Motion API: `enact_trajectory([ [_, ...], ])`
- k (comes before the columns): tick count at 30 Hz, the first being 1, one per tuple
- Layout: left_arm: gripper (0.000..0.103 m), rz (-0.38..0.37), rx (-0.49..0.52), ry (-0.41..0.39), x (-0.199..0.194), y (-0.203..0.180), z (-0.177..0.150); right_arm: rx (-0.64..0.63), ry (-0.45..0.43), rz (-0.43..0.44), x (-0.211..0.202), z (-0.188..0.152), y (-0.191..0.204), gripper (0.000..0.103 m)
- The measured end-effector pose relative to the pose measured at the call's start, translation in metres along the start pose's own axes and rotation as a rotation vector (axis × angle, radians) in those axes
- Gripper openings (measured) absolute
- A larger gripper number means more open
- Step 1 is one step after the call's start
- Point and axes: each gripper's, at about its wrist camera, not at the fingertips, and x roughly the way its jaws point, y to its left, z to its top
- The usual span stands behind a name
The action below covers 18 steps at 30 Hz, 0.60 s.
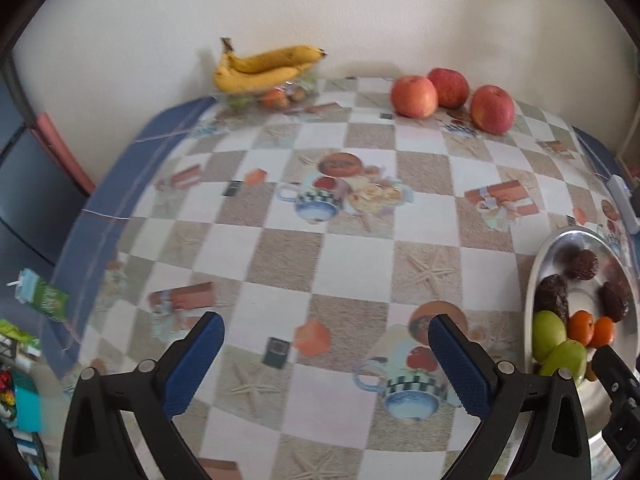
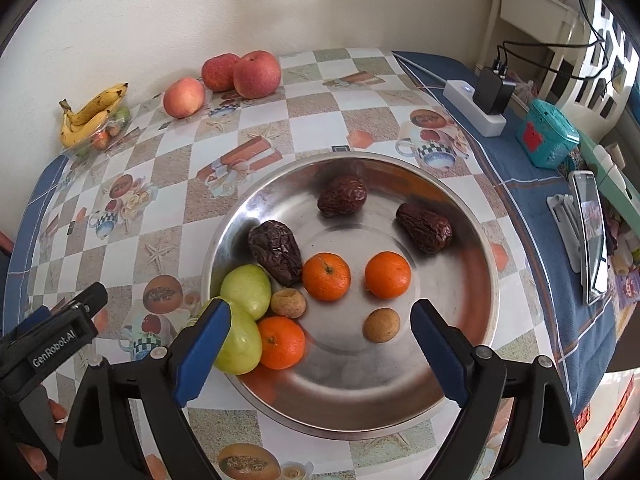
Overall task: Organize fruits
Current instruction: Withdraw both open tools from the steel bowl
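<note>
A steel bowl (image 2: 460,216) holds three dark dried dates (image 2: 276,250), three small oranges (image 2: 326,276), two green fruits (image 2: 246,290) and two small tan fruits (image 2: 381,325). My right gripper (image 2: 320,344) is open and empty over the bowl's near side. My left gripper (image 1: 326,360) is open and empty above the checkered tablecloth (image 1: 280,248), left of the bowl (image 1: 560,240). Three red apples (image 1: 448,96) lie at the table's far edge. Bananas (image 1: 260,66) lie on a clear container of fruit (image 1: 276,96) at the far left.
A wall runs behind the table. In the right wrist view a white power strip (image 2: 474,108) with a black charger, a teal box (image 2: 548,134) and a phone on a stand (image 2: 588,232) lie right of the bowl. A green carton (image 1: 40,296) sits off the table's left edge.
</note>
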Motion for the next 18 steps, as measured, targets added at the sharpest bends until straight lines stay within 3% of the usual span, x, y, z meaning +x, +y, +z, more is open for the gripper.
enact_trajectory([
  [3, 0.103, 0.081, 0.018, 0.005, -0.006, 0.003, -0.002, -0.007, -0.008, 0.002, -0.003, -0.002, 0.003, 0.092],
  [6, 0.103, 0.103, 0.052, -0.008, -0.014, 0.006, -0.007, -0.018, -0.010, 0.001, -0.005, -0.004, 0.007, 0.092],
  [18, 0.103, 0.007, 0.057, -0.010, -0.040, 0.022, -0.020, -0.035, 0.012, 0.010, -0.013, -0.025, 0.014, 0.092],
])
